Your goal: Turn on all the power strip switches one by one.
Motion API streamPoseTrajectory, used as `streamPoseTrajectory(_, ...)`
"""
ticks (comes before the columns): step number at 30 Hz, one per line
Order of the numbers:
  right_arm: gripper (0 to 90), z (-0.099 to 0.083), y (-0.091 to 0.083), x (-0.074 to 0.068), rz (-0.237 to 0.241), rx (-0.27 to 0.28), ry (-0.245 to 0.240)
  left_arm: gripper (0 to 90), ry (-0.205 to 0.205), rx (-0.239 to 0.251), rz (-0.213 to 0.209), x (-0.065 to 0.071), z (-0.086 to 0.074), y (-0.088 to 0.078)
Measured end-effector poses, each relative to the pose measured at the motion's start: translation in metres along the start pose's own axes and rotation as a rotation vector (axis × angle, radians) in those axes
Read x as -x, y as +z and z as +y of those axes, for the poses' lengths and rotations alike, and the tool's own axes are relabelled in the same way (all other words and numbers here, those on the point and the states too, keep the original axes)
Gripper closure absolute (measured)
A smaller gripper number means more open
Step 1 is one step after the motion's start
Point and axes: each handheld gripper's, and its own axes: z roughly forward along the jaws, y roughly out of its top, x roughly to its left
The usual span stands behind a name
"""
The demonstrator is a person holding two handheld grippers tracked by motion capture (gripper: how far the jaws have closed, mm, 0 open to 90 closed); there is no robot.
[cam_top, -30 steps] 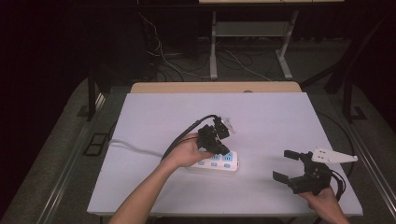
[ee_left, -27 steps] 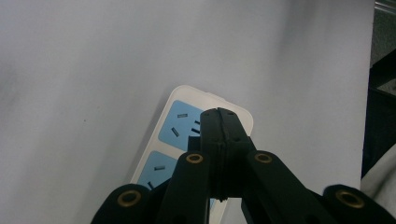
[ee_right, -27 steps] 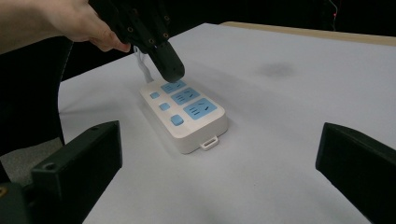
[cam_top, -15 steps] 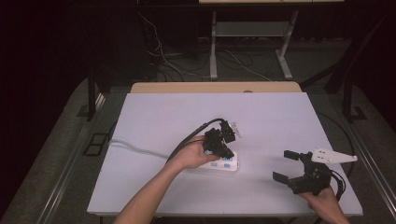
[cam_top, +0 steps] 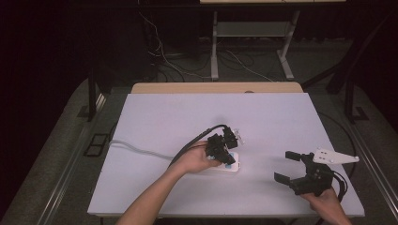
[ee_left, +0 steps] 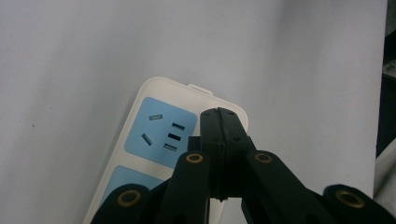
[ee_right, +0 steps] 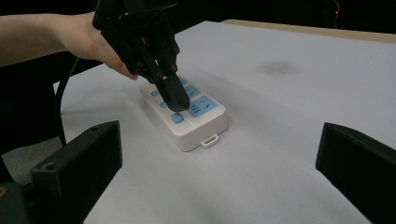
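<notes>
A white power strip [cam_top: 233, 165] with blue socket panels [ee_left: 159, 135] lies flat on the white table [cam_top: 187, 112], front of centre. My left gripper [cam_top: 227, 158] points down over its right end, jaws shut with nothing between them. In the left gripper view the joined tips [ee_left: 223, 116] sit over the strip's edge beside a socket panel. The right gripper view shows those tips [ee_right: 177, 103] right at a small blue button [ee_right: 177, 118]; contact cannot be told. My right gripper [cam_top: 288, 167] stands open and empty near the front right, facing the power strip [ee_right: 201, 126].
The strip's pale cord [cam_top: 136, 147] runs left across the table to its edge. The left gripper's black cable [cam_top: 197, 138] arcs over the hand. Beyond the table's far edge stand a metal frame [cam_top: 248, 51] and loose cables on the floor.
The left gripper has sunk and shifted slightly right, onto the power strip's right end. The right gripper has stayed put.
</notes>
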Motion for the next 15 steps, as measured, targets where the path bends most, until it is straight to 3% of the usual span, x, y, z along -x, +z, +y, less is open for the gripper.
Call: streamPoseTrajectory(15,0.4,0.0,0.0003,0.0001,0.002,-0.004,-0.001,89.6,-0.017,0.008,-0.015,0.0001,-0.0047,0.0054)
